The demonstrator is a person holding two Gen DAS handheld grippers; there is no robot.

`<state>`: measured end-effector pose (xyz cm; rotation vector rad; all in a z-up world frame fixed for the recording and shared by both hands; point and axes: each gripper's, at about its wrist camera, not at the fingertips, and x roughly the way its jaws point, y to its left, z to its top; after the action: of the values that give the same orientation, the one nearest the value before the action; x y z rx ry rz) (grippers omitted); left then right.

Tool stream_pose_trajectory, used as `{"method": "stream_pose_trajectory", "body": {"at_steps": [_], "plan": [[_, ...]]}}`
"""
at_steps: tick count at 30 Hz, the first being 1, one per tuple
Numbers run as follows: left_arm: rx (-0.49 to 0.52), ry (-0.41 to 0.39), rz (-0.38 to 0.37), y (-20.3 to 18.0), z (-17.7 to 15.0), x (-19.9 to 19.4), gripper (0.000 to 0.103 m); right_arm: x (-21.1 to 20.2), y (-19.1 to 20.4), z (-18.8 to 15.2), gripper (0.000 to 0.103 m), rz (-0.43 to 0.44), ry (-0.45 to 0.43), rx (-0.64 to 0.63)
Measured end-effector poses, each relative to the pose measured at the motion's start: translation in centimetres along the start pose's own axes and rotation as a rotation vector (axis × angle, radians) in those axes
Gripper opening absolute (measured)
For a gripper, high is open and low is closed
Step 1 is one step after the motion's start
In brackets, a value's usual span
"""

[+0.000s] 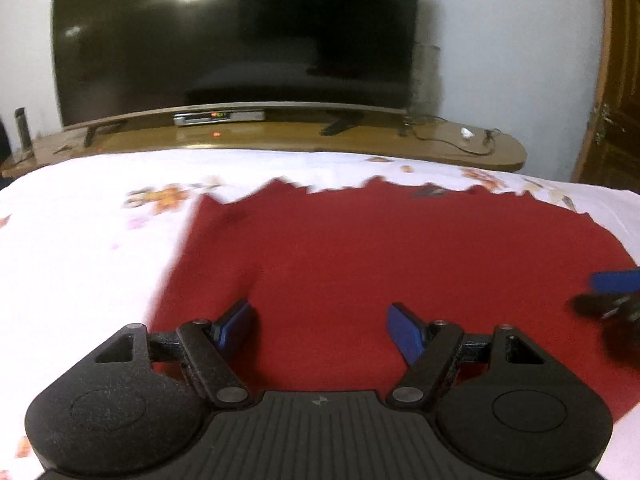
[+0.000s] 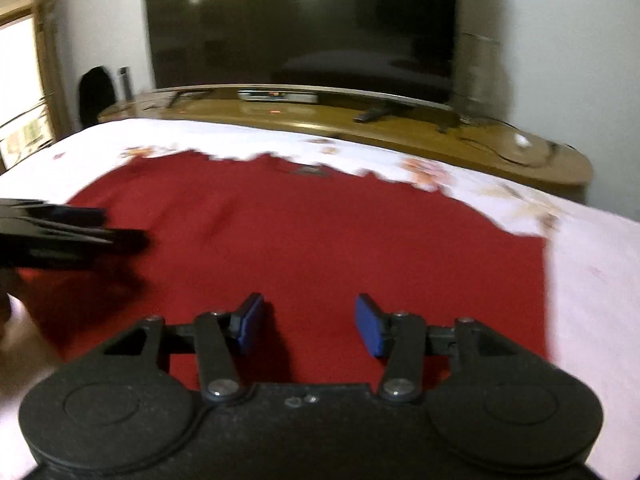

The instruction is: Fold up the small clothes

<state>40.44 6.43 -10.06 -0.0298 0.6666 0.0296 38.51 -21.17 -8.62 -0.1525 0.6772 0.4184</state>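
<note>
Red garment (image 1: 360, 248) lies spread flat on a bed sheet (image 1: 80, 240), white with orange flower print. Its far edge is jagged and blurred in both views. A small dark patch, possibly a label, sits near that far edge; too blurred to read.

Left claw (image 1: 320, 332): blue pads (image 1: 236, 326) stand wide apart above the red cloth, nothing between them. Whether the tips touch the fabric cannot be told. In the left wrist view it sits over the near left part of the garment, close to the garment's left edge.

Right claw (image 2: 310, 324): blue pads (image 2: 370, 330) apart, the gap narrower than on the left claw, nothing pinched. It sits over the near right part of the garment. The garment's right edge lies just to its right, with white sheet beyond.

Each claw shows in the other's view: the right claw at the right border of the left wrist view, the left claw at the left border of the right wrist view, both blurred.

Beyond the bed: a wooden TV stand (image 1: 280, 140) carrying a large dark television (image 1: 236, 36), a set-top box (image 1: 219, 117) with lit digits under the screen, and cables at the stand's right end. Wooden door (image 1: 616, 80) at far right in the left wrist view; window (image 2: 20, 80) at far left in the right wrist view
</note>
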Motion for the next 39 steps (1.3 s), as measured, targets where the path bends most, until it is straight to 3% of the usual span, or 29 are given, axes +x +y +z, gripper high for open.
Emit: {"method": "stream_pose_trajectory", "body": {"at_steps": [3, 6, 9, 14, 19, 23, 30, 36, 39], "plan": [[-0.030, -0.003, 0.013, 2.4, -0.8, -1.1, 0.074, -2.1, -3.3, -1.5, 0.048, -0.059, 0.001, 0.050], [-0.058, -0.038, 0.031, 2.0, -0.9, -3.3, 0.074, -3.6, -4.0, -1.6, 0.048, -0.061, 0.008, 0.100], [-0.048, -0.059, 0.008, 0.0, -1.8, -5.6, 0.074, -5.5, -1.3, -1.5, 0.050, -0.020, -0.051, 0.109], [0.022, -0.003, -0.007, -3.5, -3.9, -6.9, 0.074, -5.7, 6.0, -2.9, 0.047, 0.045, -0.052, 0.087], [-0.023, 0.042, 0.033, -3.2, -4.3, -5.4, 0.075, -4.0, 9.7, -3.8, 0.050, -0.056, 0.014, 0.002], [-0.008, 0.051, 0.043, -1.0, -4.9, -6.2, 0.081, -5.2, 8.0, -4.6, 0.051, -0.103, 0.023, 0.017], [-0.006, 0.044, 0.057, 2.3, -5.5, -7.3, 0.081, -8.7, 0.8, -8.0, 0.050, -0.229, 0.051, 0.084], [-0.012, 0.057, 0.053, 2.3, -5.0, -7.0, 0.081, -9.1, 0.0, -8.4, 0.048, -0.234, 0.055, 0.090], [-0.006, 0.056, 0.043, 2.3, -5.1, -6.9, 0.081, -10.5, -0.7, -7.5, 0.050, -0.220, -0.017, 0.176]]}}
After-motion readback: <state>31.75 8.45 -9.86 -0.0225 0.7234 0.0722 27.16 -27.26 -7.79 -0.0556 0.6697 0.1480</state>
